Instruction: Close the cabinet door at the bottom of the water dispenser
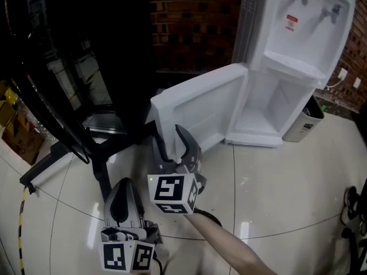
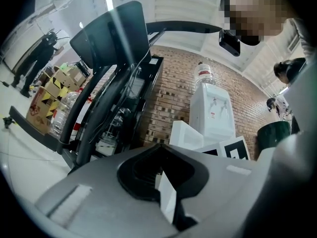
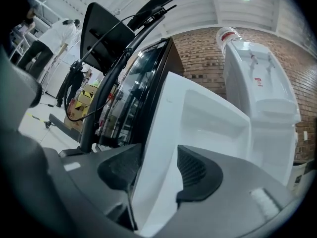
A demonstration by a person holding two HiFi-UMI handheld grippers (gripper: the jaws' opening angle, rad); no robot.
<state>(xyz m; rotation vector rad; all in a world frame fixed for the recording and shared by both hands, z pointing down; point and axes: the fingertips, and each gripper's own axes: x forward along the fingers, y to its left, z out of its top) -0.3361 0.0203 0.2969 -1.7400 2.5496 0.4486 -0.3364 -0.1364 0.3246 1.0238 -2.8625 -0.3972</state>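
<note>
Left of the water dispenser (image 1: 304, 44), cabinet door (image 1: 200, 105) wide open, closing not yet done.
Farthest from the dispenser, the left gripper (image 1: 121, 189) hangs with jaws together, empty. Nearer, the right gripper (image 1: 172, 137) clamps the door's free edge between wide-set jaws. The door stands upright, its long axis seemingly running level out from the dispenser, free edge pointing away; the whole swing remains.

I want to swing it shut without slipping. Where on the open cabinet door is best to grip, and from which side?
Grip the cabinet door by its free edge, farthest from the hinge on the water dispenser, coming in edge-on. That rim is a narrow slab, easy to pinch, and likely gives most leverage. The right claw is clamped astride it there.
</note>
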